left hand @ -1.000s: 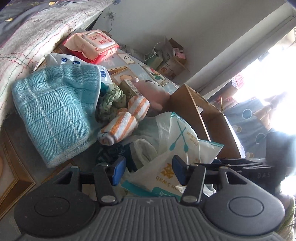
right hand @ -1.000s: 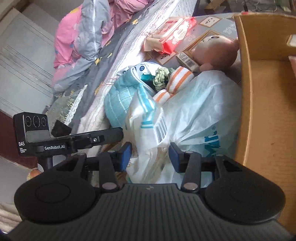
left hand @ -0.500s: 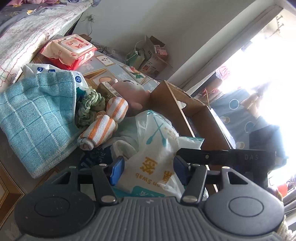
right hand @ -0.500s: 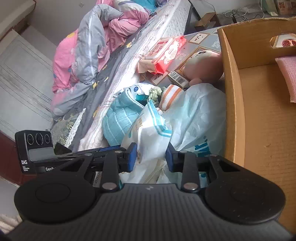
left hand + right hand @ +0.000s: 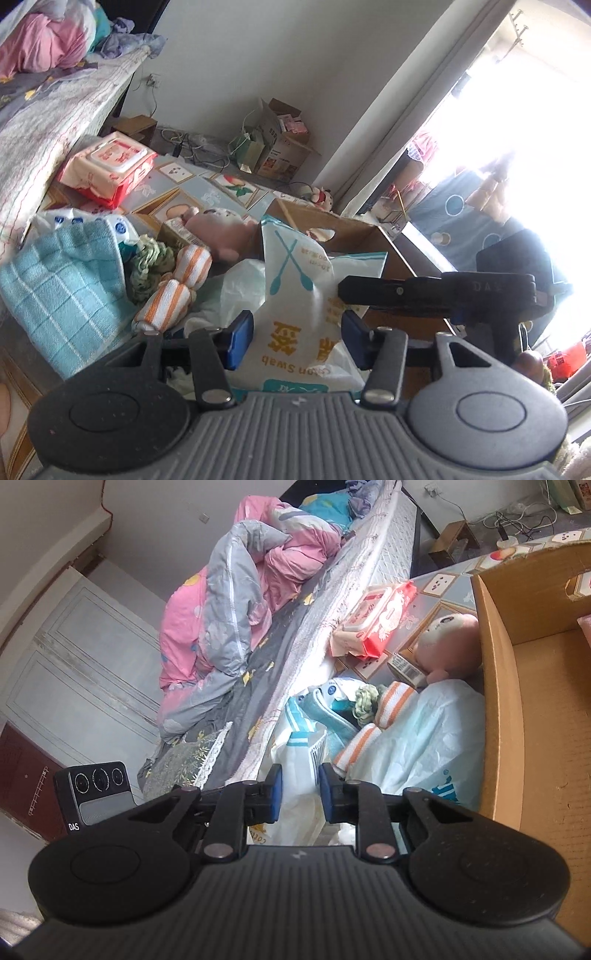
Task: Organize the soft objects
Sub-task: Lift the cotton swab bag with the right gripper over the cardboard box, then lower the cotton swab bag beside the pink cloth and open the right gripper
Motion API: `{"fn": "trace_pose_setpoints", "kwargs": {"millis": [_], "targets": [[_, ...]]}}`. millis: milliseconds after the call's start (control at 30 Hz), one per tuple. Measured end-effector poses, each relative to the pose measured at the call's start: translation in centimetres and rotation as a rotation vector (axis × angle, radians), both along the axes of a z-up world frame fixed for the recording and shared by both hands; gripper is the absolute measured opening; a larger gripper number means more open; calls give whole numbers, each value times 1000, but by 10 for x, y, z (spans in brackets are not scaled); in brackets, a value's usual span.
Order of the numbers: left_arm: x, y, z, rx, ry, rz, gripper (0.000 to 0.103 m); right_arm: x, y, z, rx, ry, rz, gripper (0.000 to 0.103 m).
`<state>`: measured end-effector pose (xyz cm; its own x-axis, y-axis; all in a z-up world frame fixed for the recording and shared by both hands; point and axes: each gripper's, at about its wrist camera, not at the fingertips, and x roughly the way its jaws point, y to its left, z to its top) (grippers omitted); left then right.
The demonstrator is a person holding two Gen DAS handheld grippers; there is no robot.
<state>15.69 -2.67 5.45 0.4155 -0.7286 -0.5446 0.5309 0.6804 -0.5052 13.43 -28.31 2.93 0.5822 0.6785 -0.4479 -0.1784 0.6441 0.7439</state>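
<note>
I am holding a white cotton swab bag [image 5: 295, 302] between both claws, above the heap of soft things on the floor beside the bed [image 5: 295, 635]. My left claw [image 5: 297, 338] is closing: its blue pads [image 5: 240, 338] are pressing against the lower part of the bag, one at each side, so it is clamped on the bag across its width. My right claw [image 5: 300, 794] is also closing, nearly together, and it is pinching a thin fold of the same bag's edge [image 5: 300, 775] between its pads.

In the left wrist view the bag is standing upright in front of the camera, its printed crossed swabs facing me, and its top is overlapping the near wall of the open cardboard box [image 5: 369, 236]. The box is lying just to the right of the heap; in the right wrist view its bare brown floor [image 5: 546, 738] is filling the right side.

Under and behind the bag I am seeing a pale plastic bag [image 5: 417, 738], an orange-striped rolled towel [image 5: 173, 295], a green knotted cloth [image 5: 149, 264] touching it, and a blue checked towel [image 5: 62, 291] lying against the bed's side. A pink plush toy [image 5: 221, 236] is resting just beside the box wall, and a red pack of wet wipes [image 5: 109, 168] is sitting farther back on the patterned floor mat [image 5: 207, 188].
</note>
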Motion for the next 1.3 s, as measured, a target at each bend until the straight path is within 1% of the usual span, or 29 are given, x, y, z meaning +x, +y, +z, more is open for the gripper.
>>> {"fn": "trace_pose_setpoints", "kwargs": {"millis": [100,267,367,467,533,667,767,833,933,967,1000,1067,1133,1167,1300], "targets": [[4,-20,16,-5,-37,-26,53,-2,-17,17,13,-39,-26,20],[29,-70,27,-31,-36,-84,53,-4,-60,39,-8,-91,-104,20],[46,-107,29,-25,-44,-111,53,2,-94,47,-29,-103,-147,20],[65,-145,20,-11,-28,-127,53,17,-131,43,-36,-83,-177,20],[78,-166,11,0,-11,-131,53,29,-155,35,-27,-56,-187,20],[99,-202,-13,49,18,-123,53,59,-202,5,0,15,-174,20],[107,-220,-33,113,26,-118,53,85,-222,-25,5,72,-134,20],[111,-222,-46,153,52,-113,55,102,-229,-44,-25,89,-117,21],[117,-214,-58,191,100,-106,55,131,-227,-80,-47,140,-77,22],[117,-209,-60,182,101,-111,51,138,-224,-91,-73,157,-59,22],[117,-203,-59,166,100,-121,51,145,-220,-100,-116,171,-53,22],[114,-194,-54,150,101,-125,52,154,-210,-117,-171,206,-34,22],[108,-187,-46,146,88,-120,54,160,-201,-127,-213,222,-32,22],[105,-183,-42,154,72,-108,61,161,-197,-129,-237,218,-40,22],[91,-169,-27,179,-18,-76,65,158,-174,-128,-356,168,-90,22]]}}
